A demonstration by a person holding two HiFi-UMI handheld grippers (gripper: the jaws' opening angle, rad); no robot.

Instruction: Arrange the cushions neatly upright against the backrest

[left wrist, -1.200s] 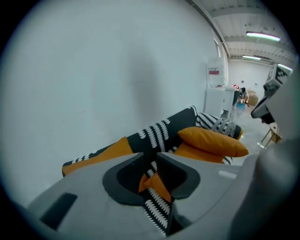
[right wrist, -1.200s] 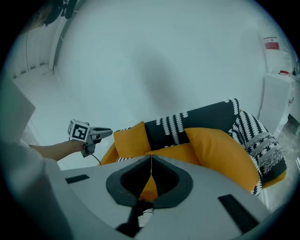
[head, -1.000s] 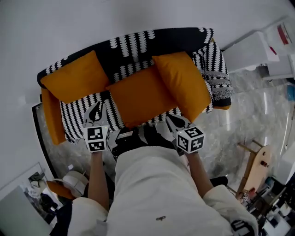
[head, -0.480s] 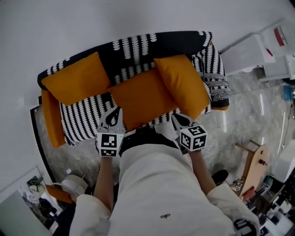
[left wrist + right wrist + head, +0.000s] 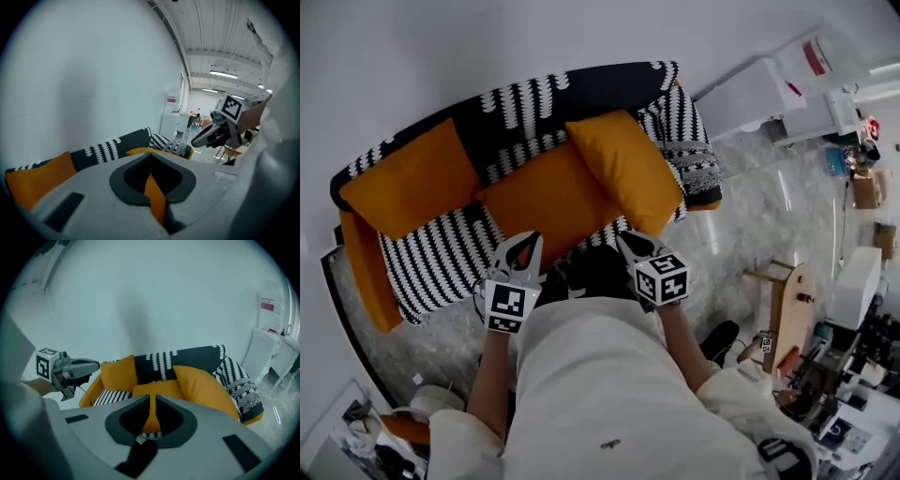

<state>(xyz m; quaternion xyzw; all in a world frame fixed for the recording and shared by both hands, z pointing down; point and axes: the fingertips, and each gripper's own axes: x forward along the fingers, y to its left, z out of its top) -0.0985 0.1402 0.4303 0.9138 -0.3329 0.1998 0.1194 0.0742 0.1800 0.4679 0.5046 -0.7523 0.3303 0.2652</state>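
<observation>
**Operator:** Report the state of each claw.

**Technician:** The left gripper [image 5: 528,240] has its jaws pressed together with nothing between them. The right gripper [image 5: 628,239] is the same: jaws together, nothing held. Both sit at lower centre of the head view, side by side but apart, in front of the sofa [image 5: 441,248]. In the right gripper view the left gripper hangs in the air at the left of the frame, clear of the cushions.

**Operator:** Location of the cushions?

**Technician:** There are three orange cushions on the black-and-white sofa.
- The left cushion [image 5: 408,187], at upper left of the head view, leans against the backrest [image 5: 534,94].
- The middle cushion [image 5: 548,202], at centre, lies low on the seat with its rear edge towards the backrest, just above the two grippers in the frame.
- The right cushion [image 5: 623,169], right of centre, is tilted. Its lower left edge overlaps the middle cushion.

**Operator:** Anything beside the right cushion?

**Technician:** A patterned throw [image 5: 689,159] is draped over the armrest at the sofa's right end, just beside the right cushion.
</observation>
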